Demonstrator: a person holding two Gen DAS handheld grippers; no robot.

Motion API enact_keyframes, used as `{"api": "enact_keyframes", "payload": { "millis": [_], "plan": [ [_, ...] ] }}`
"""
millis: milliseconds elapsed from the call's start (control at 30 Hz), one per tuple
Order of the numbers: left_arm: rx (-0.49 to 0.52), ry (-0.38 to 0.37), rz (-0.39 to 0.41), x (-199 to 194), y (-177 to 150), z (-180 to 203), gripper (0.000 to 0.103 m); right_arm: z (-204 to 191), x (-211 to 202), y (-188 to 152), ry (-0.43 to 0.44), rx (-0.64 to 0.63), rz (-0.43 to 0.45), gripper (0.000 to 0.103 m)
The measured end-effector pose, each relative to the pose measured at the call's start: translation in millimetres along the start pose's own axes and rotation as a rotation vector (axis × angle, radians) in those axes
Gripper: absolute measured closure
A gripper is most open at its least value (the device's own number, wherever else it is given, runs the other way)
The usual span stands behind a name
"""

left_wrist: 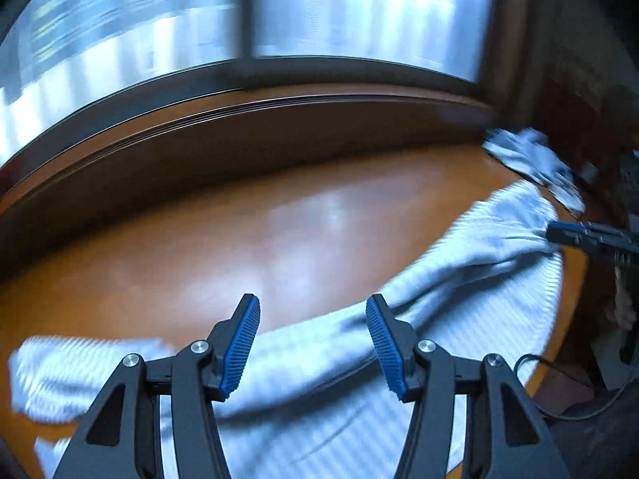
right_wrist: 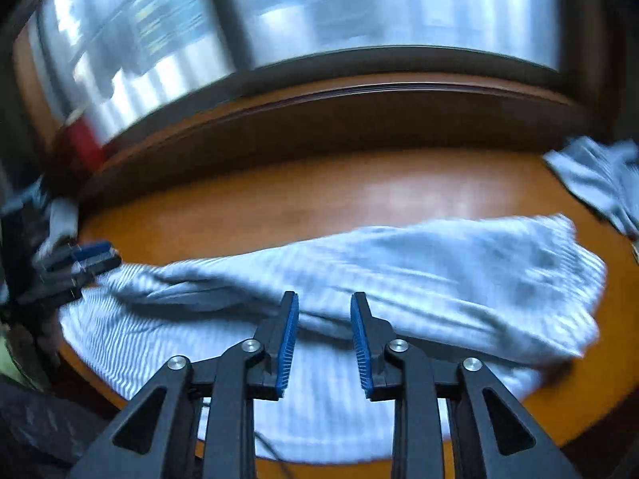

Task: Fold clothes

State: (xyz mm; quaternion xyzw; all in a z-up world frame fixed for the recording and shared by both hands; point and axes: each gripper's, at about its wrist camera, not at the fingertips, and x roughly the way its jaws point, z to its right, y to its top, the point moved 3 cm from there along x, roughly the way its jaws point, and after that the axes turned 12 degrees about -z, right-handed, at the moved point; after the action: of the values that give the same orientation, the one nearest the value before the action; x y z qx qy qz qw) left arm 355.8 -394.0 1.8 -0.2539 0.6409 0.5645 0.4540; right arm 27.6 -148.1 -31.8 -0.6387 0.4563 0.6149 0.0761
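A glossy orange-brown wooden desk [left_wrist: 223, 247] with a rounded edge stands just beside a wide window [left_wrist: 359, 12]. Pale daylight comes through the glass and leaves soft white reflections on the desk top. A dark vertical bar [left_wrist: 247, 12] splits the window into panes, and a dark brown wooden sill [right_wrist: 359, 119] curves along below it. The view outside is blurred. The room's edges are in deep shadow.
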Motion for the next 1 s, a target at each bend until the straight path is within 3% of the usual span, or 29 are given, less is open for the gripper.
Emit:
{"api": "enact_keyframes", "payload": {
  "millis": [33,100,233,433,500,733,767,833,900,1000],
  "plan": [
    [0.039,-0.022,-0.005,7,10,12,0.05,10,-3,-1,0.0,0.015,0.003,0.059],
    [0.116,-0.045,-0.023,23,31,45,0.05,23,0,0,0.0,-0.012,-0.011,0.059],
    [0.16,-0.052,-0.119,60,53,71,0.05,0,32,14,0.05,-0.213,-0.079,0.059],
    [0.095,-0.103,-0.198,65,26,95,0.052,-55,68,41,0.139,-0.462,-0.139,0.059],
    [0.064,-0.089,-0.205,68,10,98,0.052,-73,75,45,0.189,-0.521,-0.151,0.059],
    [-0.042,-0.075,-0.124,57,3,99,0.052,-103,92,50,0.247,-0.665,-0.227,0.059],
    [-0.049,-0.071,-0.114,54,3,96,0.051,-107,94,50,0.251,-0.685,-0.237,0.062],
    [-0.061,-0.063,-0.094,46,2,88,0.051,-113,98,51,0.26,-0.726,-0.258,0.095],
    [-0.075,-0.055,-0.074,37,3,79,0.051,-120,102,52,0.269,-0.766,-0.279,0.102],
    [-0.08,-0.069,-0.052,25,7,65,0.051,-127,89,45,0.284,-0.83,-0.281,0.103]
  ]
}}
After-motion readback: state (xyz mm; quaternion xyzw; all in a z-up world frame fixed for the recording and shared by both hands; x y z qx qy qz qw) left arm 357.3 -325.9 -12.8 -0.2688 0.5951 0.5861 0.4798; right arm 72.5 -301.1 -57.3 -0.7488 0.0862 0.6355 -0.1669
